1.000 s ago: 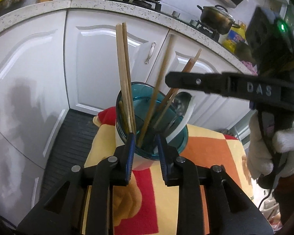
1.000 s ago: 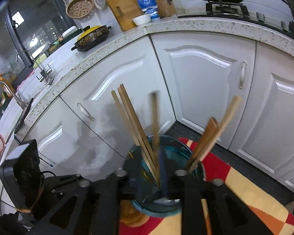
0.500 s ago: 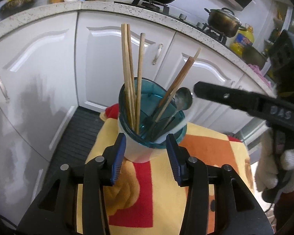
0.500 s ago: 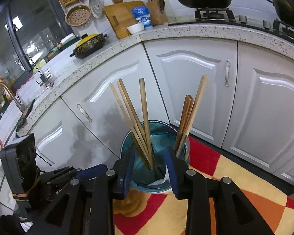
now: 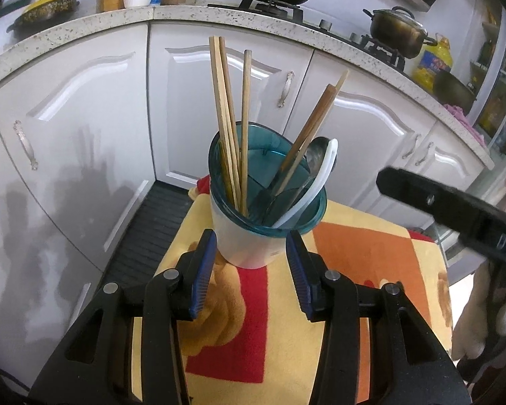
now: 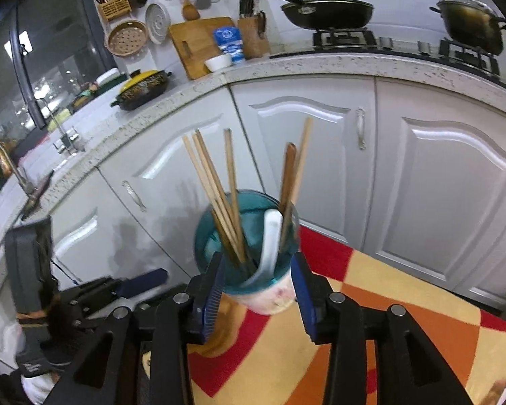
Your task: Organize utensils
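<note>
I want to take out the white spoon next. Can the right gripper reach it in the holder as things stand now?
Probably yes: the right gripper, jaws opening and empty, faces the holder, and the white spoon leans toward it, though chopsticks crowd its left.

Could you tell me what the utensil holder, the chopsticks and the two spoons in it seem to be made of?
Utensil holder: glossy plastic by its look, with a translucent teal rim over a white body.
Chopsticks: matte tan and brown sticks, likely wood or bamboo.
White spoon: smooth and opaque, either plastic or ceramic.
Grey spoon: shiny reflective bowl, probably metal.
</note>
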The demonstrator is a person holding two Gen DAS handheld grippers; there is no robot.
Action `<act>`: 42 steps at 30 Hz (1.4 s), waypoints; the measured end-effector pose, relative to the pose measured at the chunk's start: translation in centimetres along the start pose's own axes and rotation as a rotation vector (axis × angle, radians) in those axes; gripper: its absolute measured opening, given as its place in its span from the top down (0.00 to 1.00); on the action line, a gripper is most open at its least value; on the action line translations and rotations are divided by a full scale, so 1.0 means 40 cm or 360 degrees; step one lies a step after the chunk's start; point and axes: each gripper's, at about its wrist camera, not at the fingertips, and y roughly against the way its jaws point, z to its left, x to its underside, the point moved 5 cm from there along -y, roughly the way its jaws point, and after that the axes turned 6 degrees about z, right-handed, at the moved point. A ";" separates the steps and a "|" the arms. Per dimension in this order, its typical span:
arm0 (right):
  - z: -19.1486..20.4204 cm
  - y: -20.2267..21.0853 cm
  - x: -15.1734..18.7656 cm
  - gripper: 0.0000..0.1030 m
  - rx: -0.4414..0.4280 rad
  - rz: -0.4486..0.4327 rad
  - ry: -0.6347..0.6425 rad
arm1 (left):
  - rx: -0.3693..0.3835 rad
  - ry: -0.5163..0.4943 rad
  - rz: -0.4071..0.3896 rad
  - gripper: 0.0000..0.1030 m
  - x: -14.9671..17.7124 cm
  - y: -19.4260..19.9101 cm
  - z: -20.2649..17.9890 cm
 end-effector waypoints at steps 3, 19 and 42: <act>-0.006 -0.006 0.018 0.60 0.0069 -0.0006 0.0003 | -0.0043 0.0009 0.0002 0.59 0.006 0.000 -0.003; -0.002 -0.034 0.056 0.49 0.0134 0.0013 -0.0071 | -0.0178 -0.0054 -0.0060 0.59 0.011 0.025 -0.011; 0.027 0.013 0.039 0.45 0.0159 -0.0038 -0.0069 | -0.0222 -0.0018 -0.0170 0.59 0.000 0.096 -0.002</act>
